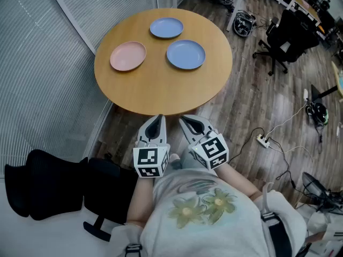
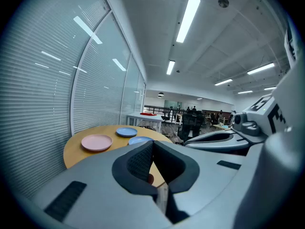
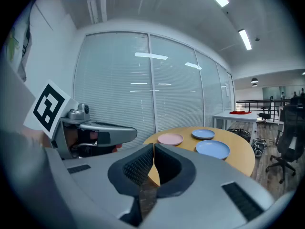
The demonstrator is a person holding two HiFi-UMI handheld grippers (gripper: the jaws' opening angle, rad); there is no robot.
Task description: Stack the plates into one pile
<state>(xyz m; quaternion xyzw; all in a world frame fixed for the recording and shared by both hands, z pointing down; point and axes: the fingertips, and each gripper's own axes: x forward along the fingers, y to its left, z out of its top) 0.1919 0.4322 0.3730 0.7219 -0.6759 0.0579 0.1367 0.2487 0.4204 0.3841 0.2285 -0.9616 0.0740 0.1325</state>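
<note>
a round table with a light brown wooden top [image 1: 161,92] stands on a dark wooden plank floor [image 1: 252,106], beside a glass wall with grey blinds [image 1: 48,63]. a black office chair [image 1: 59,189] stands at the person's left, low in the head view, and another black office chair [image 1: 284,36] stands further away, beyond the table at the right.

the person holds both grippers close to the body, side by side, just before the near edge of the table. both point toward the table with the tips a little down. the left gripper [image 1: 156,121] has its two jaws pressed together and nothing is between them. the right gripper [image 1: 185,121] is the same: jaws together, empty. both are well apart from the plates.

the three plates lie on the far half of the table, each alone, not touching one another, like the corners of a triangle. the round pink plastic plate [image 1: 128,55] is at the left. the round blue plate [image 1: 186,54] is to the right of it. the round light blue plate [image 1: 166,28] is behind these two, near the far edge. every plate lies flat with its hollow side up. because they are round, they have no long axis and point to no side.
</note>
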